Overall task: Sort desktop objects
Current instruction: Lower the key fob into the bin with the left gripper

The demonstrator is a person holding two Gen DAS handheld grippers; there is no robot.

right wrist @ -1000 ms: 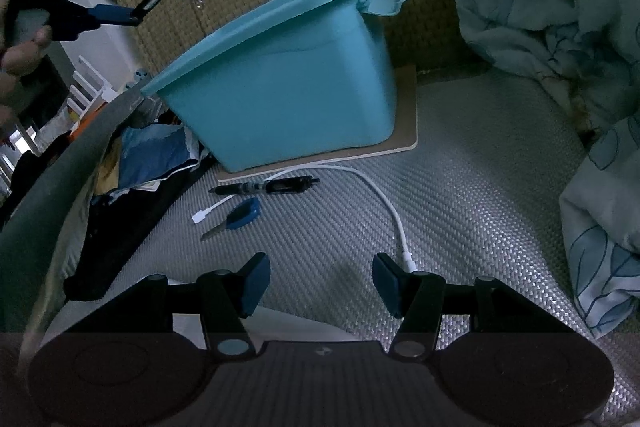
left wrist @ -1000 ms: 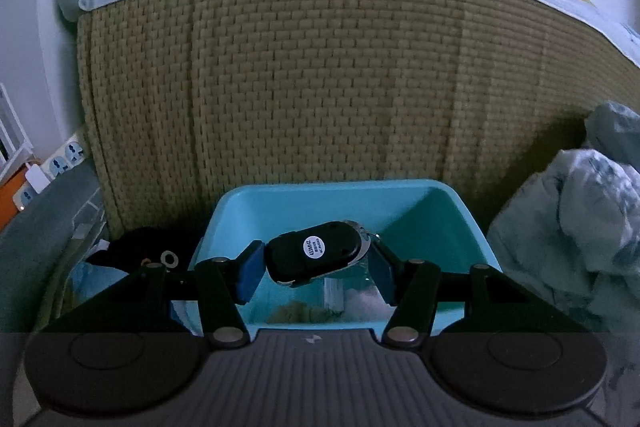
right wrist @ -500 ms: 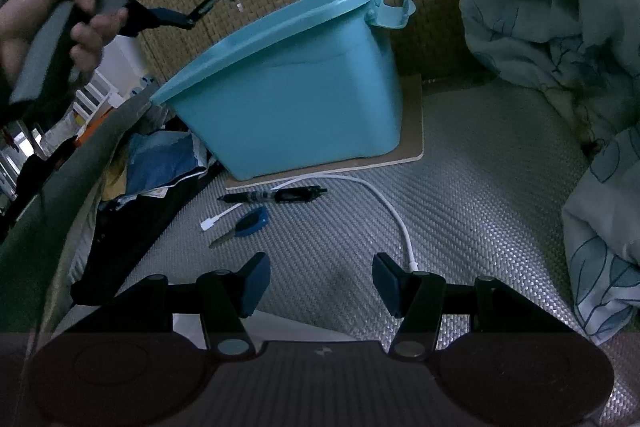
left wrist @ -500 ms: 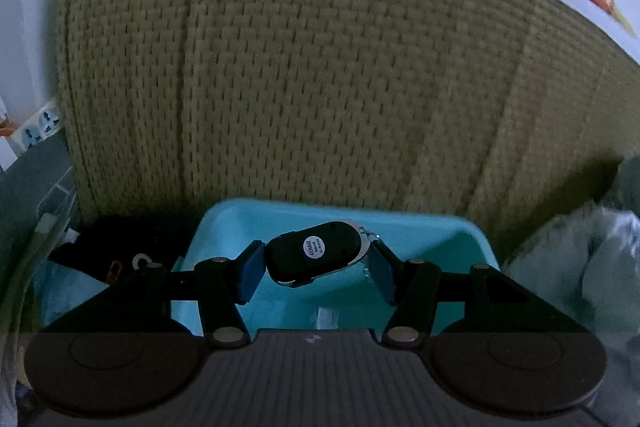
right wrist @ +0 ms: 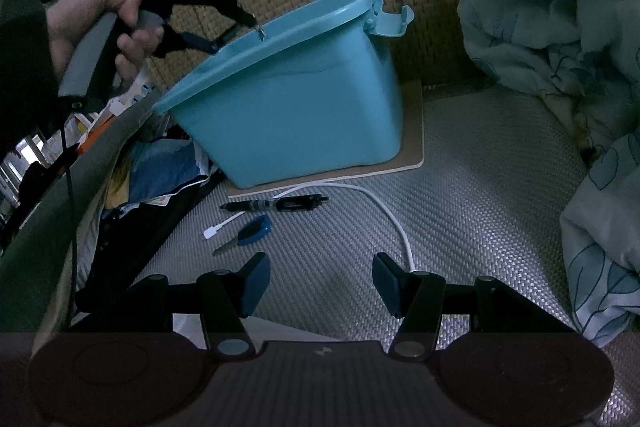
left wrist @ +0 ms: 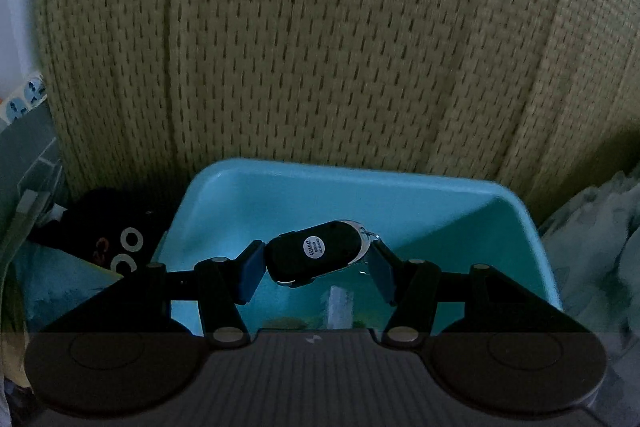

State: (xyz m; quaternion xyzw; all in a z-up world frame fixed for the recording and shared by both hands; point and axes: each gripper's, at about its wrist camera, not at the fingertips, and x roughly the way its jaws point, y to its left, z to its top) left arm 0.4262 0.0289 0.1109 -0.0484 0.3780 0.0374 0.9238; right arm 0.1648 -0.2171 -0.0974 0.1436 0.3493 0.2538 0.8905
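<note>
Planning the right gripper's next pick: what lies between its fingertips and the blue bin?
Right wrist view: between right gripper and blue bin lie a white cable, black pen and blue key.

Teal bin (right wrist: 304,107) (key (right wrist: 250,233) nearby)

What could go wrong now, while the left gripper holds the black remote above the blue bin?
1. The left gripper clamps the black remote tilted, by its ends, so it may twist and slip out early.
2. In the right wrist view the gripper tips hang near the blue bin rim; a release here might hit the rim and fall outside.
3. The white cable ends close to the open right gripper, which could snag it.
</note>
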